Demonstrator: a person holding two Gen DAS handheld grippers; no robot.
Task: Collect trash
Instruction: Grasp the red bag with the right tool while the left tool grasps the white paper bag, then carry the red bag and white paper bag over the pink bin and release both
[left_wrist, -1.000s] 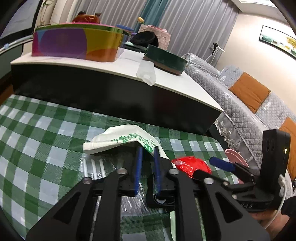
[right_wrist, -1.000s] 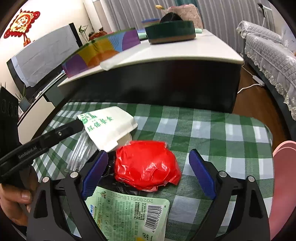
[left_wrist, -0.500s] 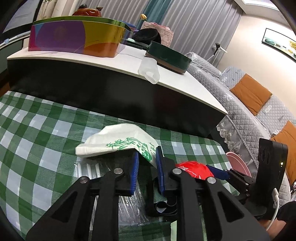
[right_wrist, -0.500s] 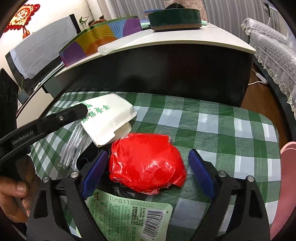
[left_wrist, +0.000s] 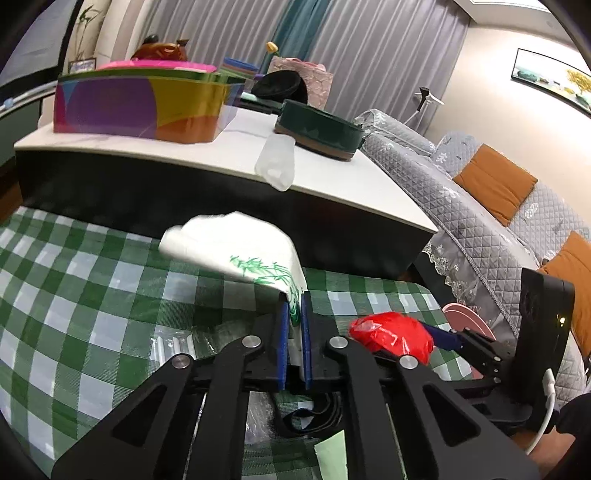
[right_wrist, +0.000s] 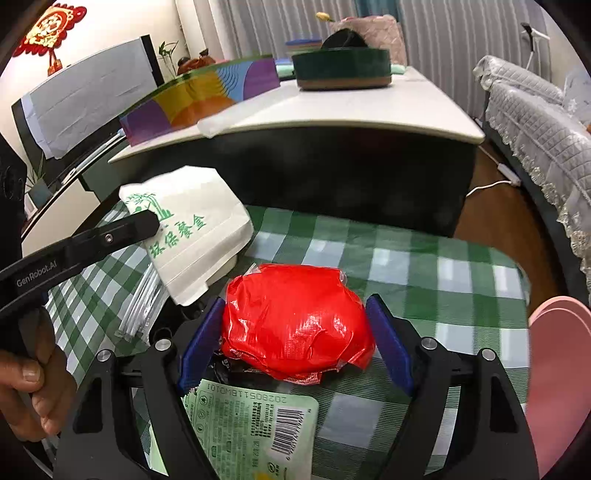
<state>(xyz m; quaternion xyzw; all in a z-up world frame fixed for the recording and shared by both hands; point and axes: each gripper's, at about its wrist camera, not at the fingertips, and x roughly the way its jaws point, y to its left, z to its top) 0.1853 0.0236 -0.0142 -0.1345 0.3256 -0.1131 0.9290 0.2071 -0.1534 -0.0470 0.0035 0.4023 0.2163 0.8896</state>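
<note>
The left gripper (left_wrist: 294, 332) pinches the paper bag (left_wrist: 236, 249) by its near edge — light, floppy. The right gripper (right_wrist: 295, 343) clamps the red wrapper (right_wrist: 295, 325) — soft, crinkly, likely slippery.

Both wrist views sit low and close over the checked tabletop (left_wrist: 92, 280), facing the coffee table; both share the red wrapper (left_wrist: 391, 336) (right_wrist: 295, 321) and white paper bag (left_wrist: 236, 247) (right_wrist: 192, 229).

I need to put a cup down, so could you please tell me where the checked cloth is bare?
The far right of the green checked cloth is bare, between the red wrapper, the pink plate and the dark cabinet front. It is crowded on the left: white paper bag, straw packet and green label.
</note>
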